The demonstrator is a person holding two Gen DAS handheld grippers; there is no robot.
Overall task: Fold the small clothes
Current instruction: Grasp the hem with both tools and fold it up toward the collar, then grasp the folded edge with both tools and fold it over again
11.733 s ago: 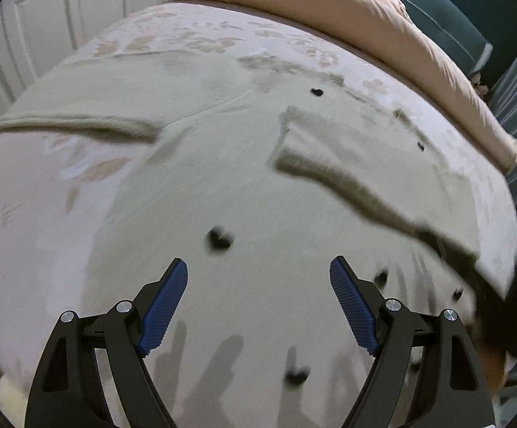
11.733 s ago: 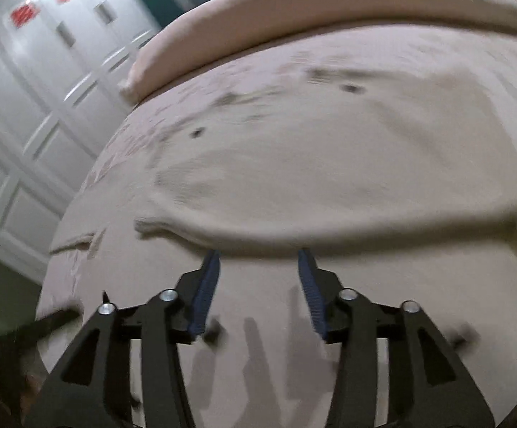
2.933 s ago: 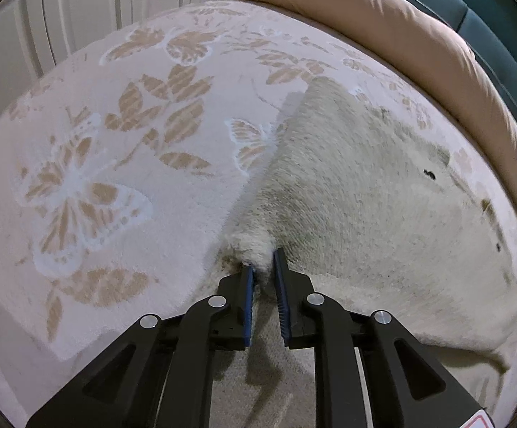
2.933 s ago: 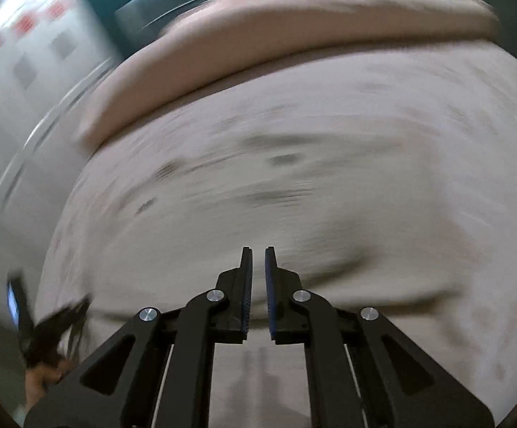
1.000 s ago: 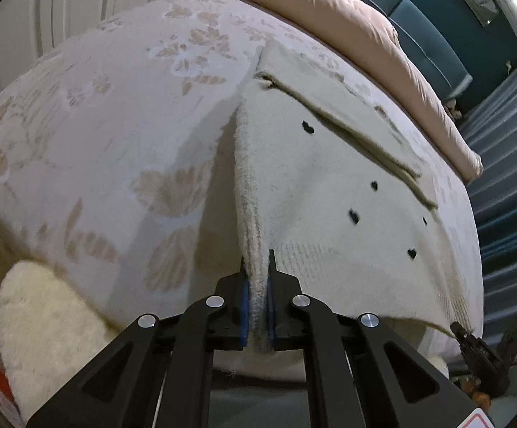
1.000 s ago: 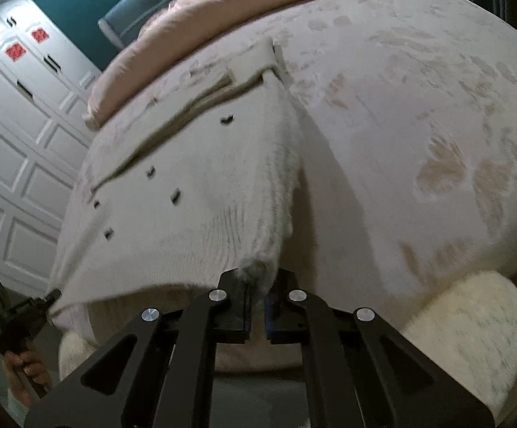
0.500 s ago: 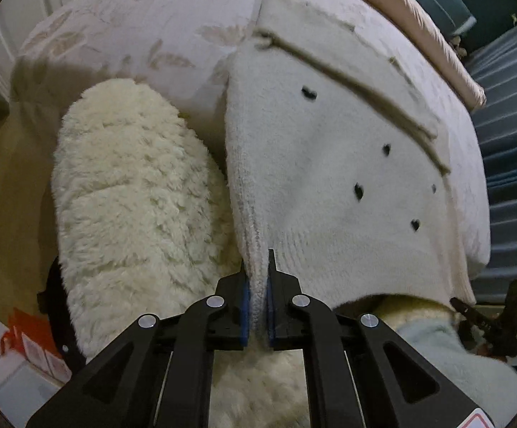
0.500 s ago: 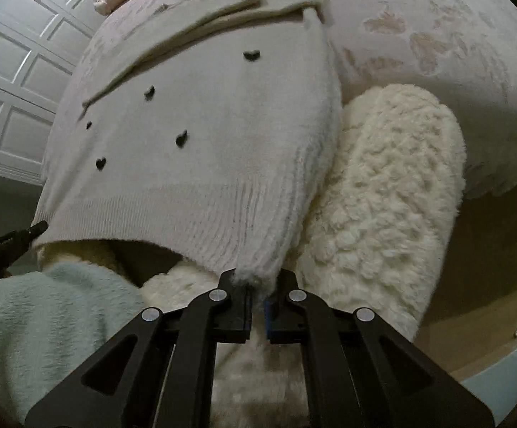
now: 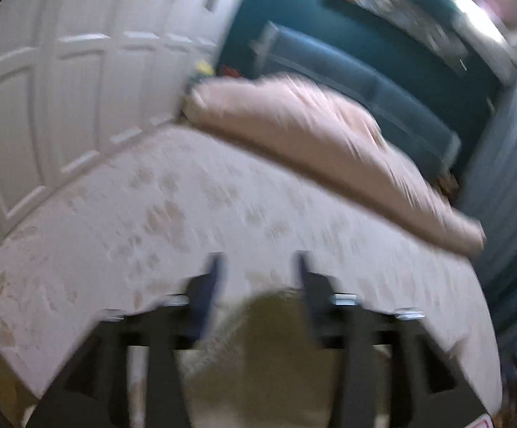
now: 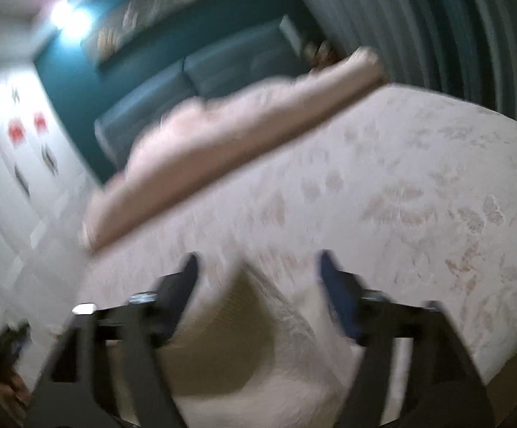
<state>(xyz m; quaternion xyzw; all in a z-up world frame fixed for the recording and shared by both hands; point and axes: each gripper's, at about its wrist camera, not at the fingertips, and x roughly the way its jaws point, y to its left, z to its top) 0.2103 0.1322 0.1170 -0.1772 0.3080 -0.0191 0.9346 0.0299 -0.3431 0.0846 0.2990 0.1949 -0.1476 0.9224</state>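
Sweater (image 9: 258, 363) is slipping out of both tools as their jaws are opening over the bed (image 9: 173, 214); folding not finished.

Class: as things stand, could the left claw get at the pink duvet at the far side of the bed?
Probably yes. The left claw is opening, with cream fabric low between its fingers, unpinched; only bare bedspread lies before the duvet.
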